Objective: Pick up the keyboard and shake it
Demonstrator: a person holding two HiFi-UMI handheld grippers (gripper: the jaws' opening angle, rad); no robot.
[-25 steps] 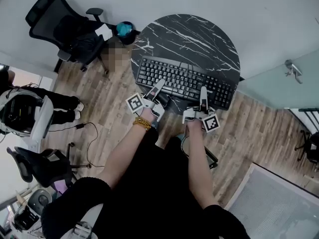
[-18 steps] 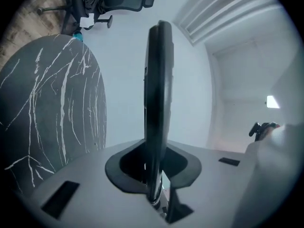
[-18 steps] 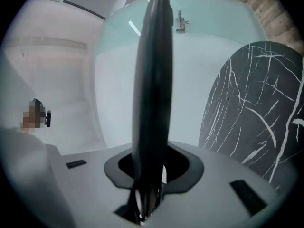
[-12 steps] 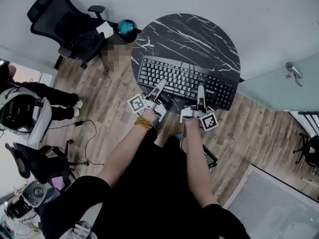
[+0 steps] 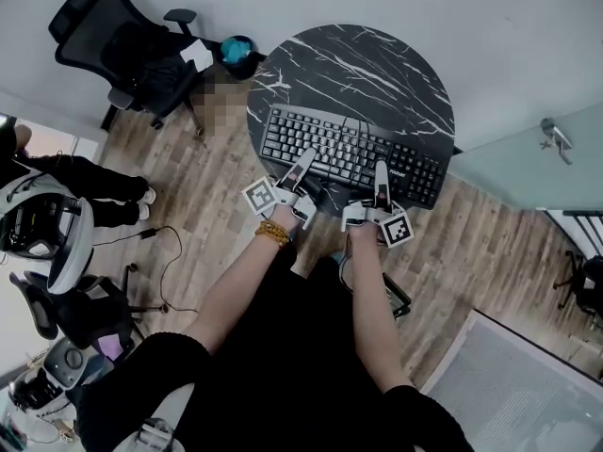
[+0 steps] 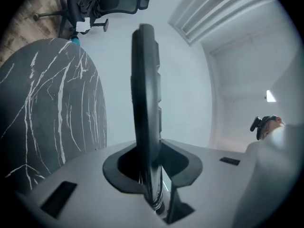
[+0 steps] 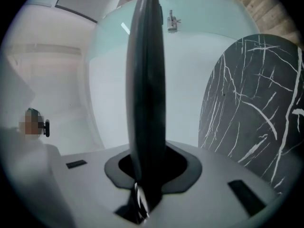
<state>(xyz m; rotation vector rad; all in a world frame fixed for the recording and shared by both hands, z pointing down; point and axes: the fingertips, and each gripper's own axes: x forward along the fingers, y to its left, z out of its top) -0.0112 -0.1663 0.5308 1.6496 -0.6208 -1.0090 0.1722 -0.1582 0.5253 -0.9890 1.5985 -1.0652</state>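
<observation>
Left gripper [image 5: 305, 158]: clamped across the near long edge of the keyboard [image 5: 349, 147], left of its middle. Its jaws have just been easing apart slightly, with the board's edge between them.
Right gripper [image 5: 382, 169]: clamped on the same edge, nearer the number pad. Its jaws have just been closing down on the board.
Keyboard: black, full-size, keys up, held over the near side of the table [image 5: 367, 64]. Both gripper views show it edge-on with pale wall between it and the tabletop, so it appears lifted clear.
Step in hand: judged to be the shake, the lift being done.
Technique: both hands should travel together in short strokes, so that the board does not twist between its two holds. Only the near edge is gripped, so the far edge acts as a lever on the pads. The left hold in particular wants firming before any harder stroke.
Table: round, with a dark marble-patterned top. Keeping the shake above it means that a slip would end in a short drop.
Surroundings: wood floor [image 5: 207, 205] around the table, and an office chair [image 5: 113, 40] well apart at the far left, out of the likely path.
</observation>
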